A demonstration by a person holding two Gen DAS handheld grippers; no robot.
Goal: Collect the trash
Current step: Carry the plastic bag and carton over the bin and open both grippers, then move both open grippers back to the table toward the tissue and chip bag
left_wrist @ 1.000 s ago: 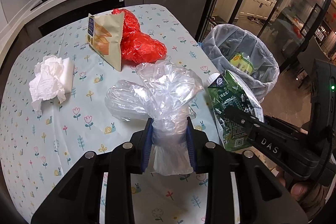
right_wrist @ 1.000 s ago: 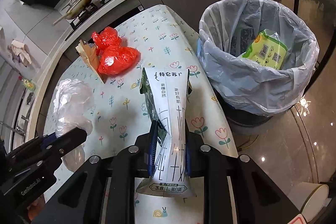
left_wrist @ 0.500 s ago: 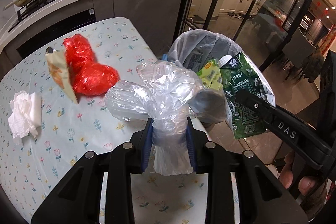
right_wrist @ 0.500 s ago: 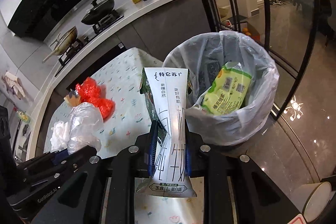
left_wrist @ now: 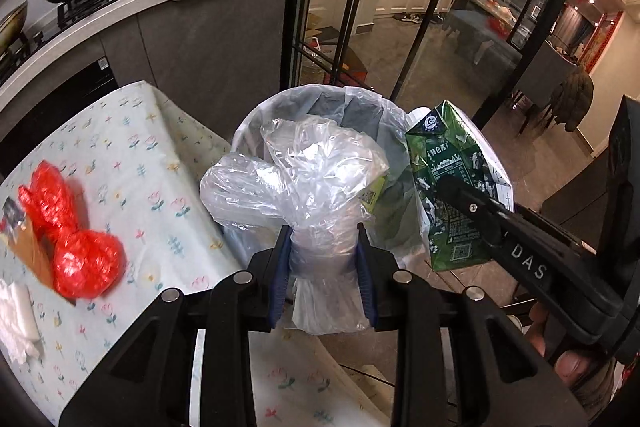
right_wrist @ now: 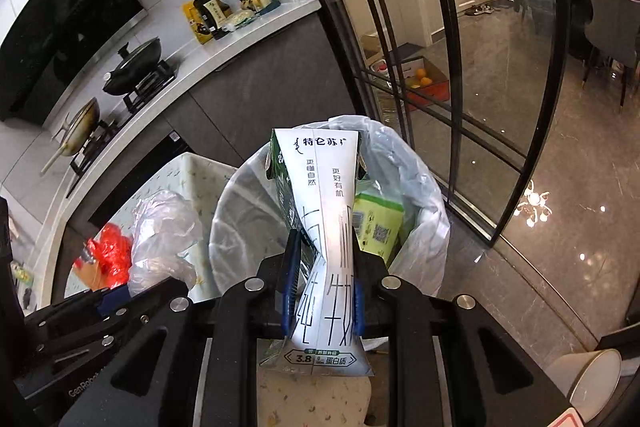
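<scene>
My left gripper (left_wrist: 324, 247) is shut on a crumpled clear plastic bag (left_wrist: 296, 179) and holds it above the near rim of the lined trash bin (left_wrist: 360, 103). My right gripper (right_wrist: 322, 267) is shut on a squashed green and white milk carton (right_wrist: 324, 195) held over the bin (right_wrist: 416, 179); the carton also shows in the left wrist view (left_wrist: 448, 187). A yellow-green packet (right_wrist: 376, 223) lies inside the bin. The clear bag also shows at the left of the right wrist view (right_wrist: 164, 235).
A red plastic bag (left_wrist: 76, 235), a brown paper packet (left_wrist: 24, 247) and white tissue (left_wrist: 16, 323) lie on the flowered tablecloth (left_wrist: 132, 147). A kitchen counter with pans (right_wrist: 132, 63) runs behind. Glass doors (right_wrist: 460, 67) stand right of the bin.
Both grippers have swung right, off the table and over the bin, each still holding its item. The bin now sits directly under the bag and the carton.
</scene>
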